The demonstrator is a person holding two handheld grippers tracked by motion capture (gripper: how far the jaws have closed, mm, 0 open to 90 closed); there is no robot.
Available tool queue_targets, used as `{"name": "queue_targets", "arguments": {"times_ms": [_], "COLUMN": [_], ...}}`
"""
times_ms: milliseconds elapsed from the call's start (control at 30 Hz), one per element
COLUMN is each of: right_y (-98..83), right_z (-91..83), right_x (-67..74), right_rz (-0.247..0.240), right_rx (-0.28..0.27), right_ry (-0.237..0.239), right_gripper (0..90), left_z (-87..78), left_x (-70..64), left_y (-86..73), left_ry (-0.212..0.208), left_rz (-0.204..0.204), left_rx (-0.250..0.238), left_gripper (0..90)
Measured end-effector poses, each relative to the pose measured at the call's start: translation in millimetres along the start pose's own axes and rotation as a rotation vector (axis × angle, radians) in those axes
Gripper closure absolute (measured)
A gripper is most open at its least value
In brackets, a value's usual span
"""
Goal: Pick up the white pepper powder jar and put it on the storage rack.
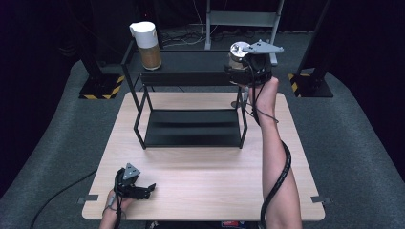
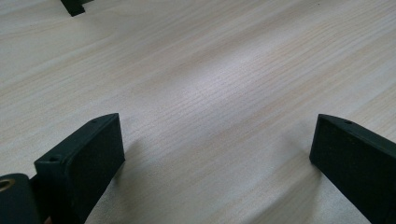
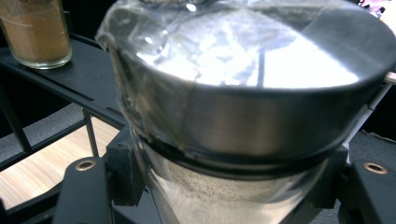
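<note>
High view: wooden table (image 1: 200, 191) fills the centre, with a black two-tier shelf (image 1: 191, 126) standing on its far half. Upper left of frame, a white-lidded jar (image 1: 147, 45) of brown powder stands on the top tier. Upper right, the right gripper (image 1: 243, 71) is clamped on a metal-lidded glass jar (image 3: 243, 102) at the shelf's top tier. Lower left, the left gripper (image 2: 217, 154) rests on the table, jaws spread wide and holding nothing.

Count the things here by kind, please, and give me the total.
Jars: 2, white-lidded jar on the shelf top, metal-lidded jar in the right gripper
Black shelf racks: 1
Grippers: 2, including the left gripper
Total: 5
</note>
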State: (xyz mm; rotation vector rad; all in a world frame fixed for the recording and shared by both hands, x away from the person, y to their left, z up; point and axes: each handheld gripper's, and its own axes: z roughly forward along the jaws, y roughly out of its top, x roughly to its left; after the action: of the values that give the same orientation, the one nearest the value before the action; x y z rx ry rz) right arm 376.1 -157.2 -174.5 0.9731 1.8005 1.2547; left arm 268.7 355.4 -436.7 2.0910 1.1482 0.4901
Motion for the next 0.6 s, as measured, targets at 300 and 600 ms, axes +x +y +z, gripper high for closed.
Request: {"name": "queue_targets", "arguments": {"times_ms": [300,600], "right_y": [11.2,17.8], "right_z": [14.1,26.5], "right_x": [-3.7,-8.1], "right_rz": [0.004,0.017], "right_rx": [0.029,0.056], "right_ry": [-0.01,-0.025], "right_gripper": [30.6,30.6], "left_z": [0.0,-0.1], "left_x": [0.0,0.1], "left_y": [0.0,0.0], "left_ry": [0.0,-0.002], "left_rz": [0.0,0.002], "left_rx": [0.0,0.0], "left_gripper": [2.4,2.5]}}
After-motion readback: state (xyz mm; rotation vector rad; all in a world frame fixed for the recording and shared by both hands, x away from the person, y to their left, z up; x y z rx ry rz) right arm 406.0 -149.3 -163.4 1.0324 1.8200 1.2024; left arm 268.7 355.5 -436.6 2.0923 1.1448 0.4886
